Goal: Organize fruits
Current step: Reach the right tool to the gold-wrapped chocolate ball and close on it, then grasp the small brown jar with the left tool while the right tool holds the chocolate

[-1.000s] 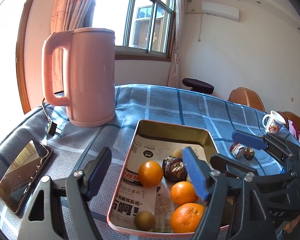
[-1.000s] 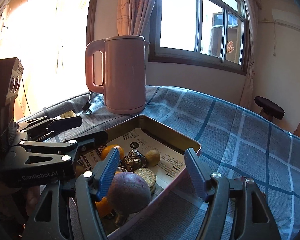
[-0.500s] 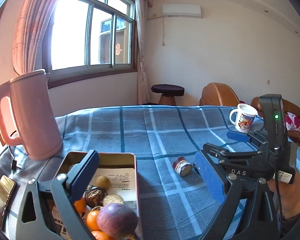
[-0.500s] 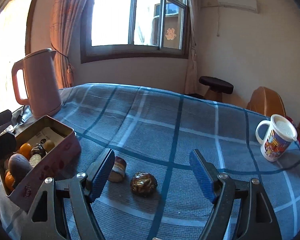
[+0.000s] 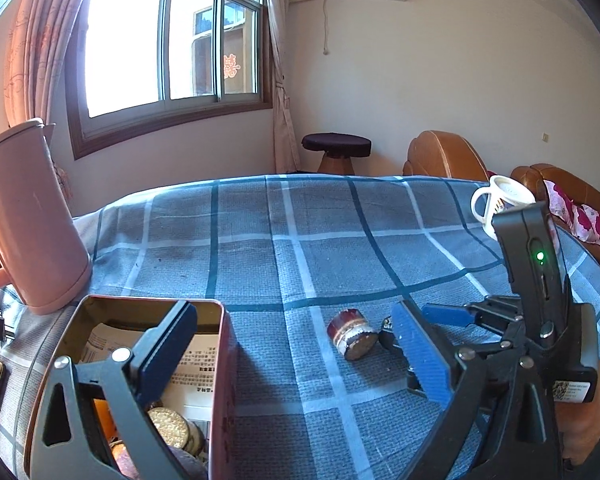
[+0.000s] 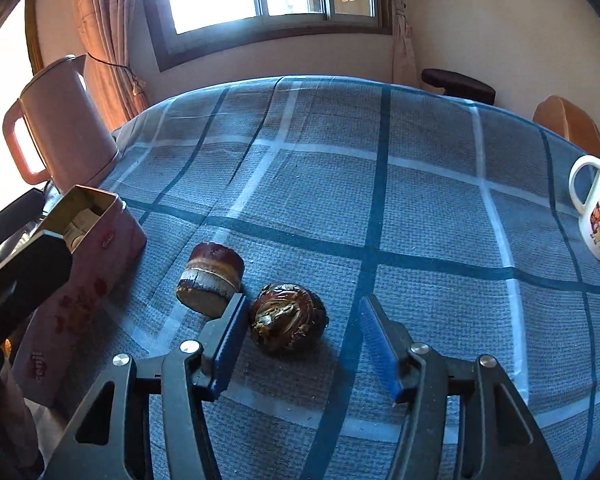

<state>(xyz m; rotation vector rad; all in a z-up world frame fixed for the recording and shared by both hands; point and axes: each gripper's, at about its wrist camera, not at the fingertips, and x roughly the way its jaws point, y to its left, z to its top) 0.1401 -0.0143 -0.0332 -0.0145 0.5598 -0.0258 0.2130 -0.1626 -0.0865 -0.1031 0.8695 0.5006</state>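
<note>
Right claw [image 6: 300, 344] is closing around the dark wrinkled fruit [image 6: 287, 317] on the blue checked worktop [image 6: 420, 208], its pads not yet pressing it. Left claw [image 5: 296, 354] gapes wide and empty by the fruit tin [image 5: 220, 364], a small brown jar [image 5: 351, 339] lying between.

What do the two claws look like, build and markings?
Both are black plastic scissor-linkage frames with silver rivets. The left claw and right claw carry ridged blue finger pads. The right unit's upright black housing shows a green LED and a white sticker.
</note>
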